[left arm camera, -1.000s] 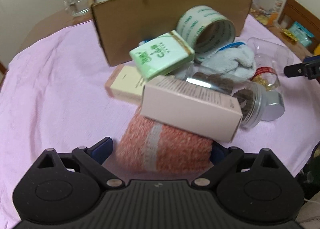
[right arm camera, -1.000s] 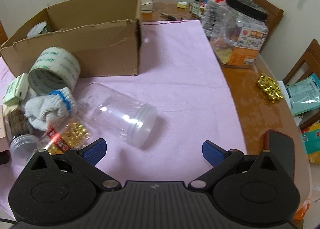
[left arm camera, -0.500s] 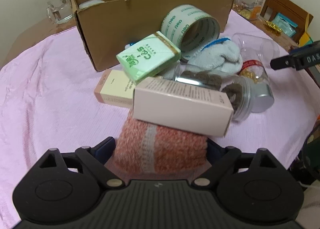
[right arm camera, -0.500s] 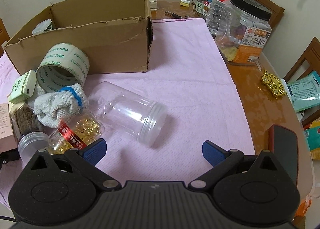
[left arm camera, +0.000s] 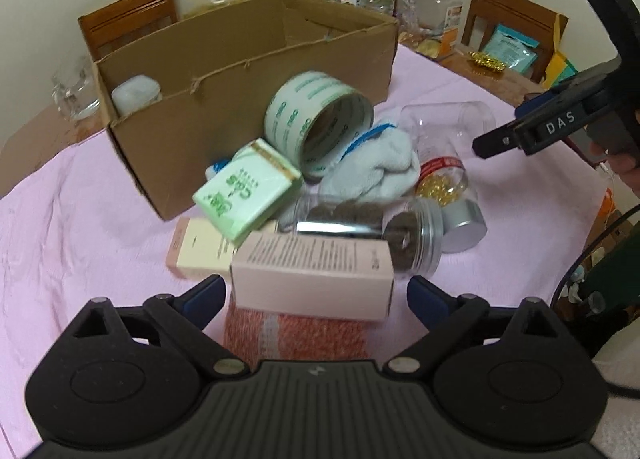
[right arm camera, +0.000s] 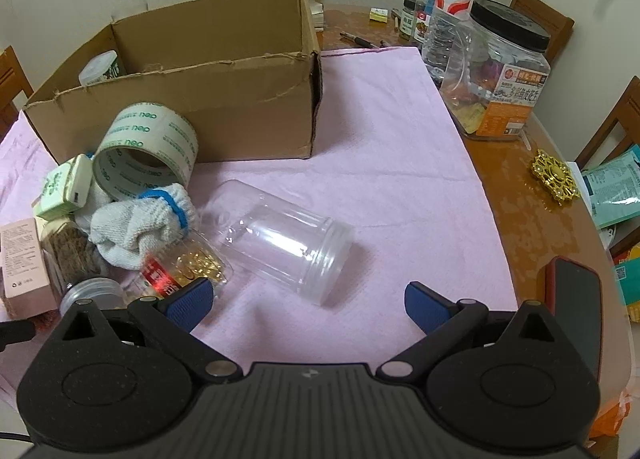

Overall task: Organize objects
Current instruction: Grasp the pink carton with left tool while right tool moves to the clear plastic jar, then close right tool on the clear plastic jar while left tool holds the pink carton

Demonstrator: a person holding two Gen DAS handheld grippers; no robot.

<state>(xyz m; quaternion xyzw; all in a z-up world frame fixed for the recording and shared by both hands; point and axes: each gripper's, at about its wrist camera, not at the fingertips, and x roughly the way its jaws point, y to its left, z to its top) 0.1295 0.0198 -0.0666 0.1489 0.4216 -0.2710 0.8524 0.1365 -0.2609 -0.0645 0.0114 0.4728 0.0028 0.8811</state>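
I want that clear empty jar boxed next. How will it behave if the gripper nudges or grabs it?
The clear jar lies on its side, so a nudge would probably roll it across the pink cloth. It looks empty, so likely light. Its smooth plastic wall may slip between the pads.

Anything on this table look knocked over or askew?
Yes. The empty clear jar lies on its side on the pink cloth, lidless, and the tape roll leans tilted against the cardboard box.
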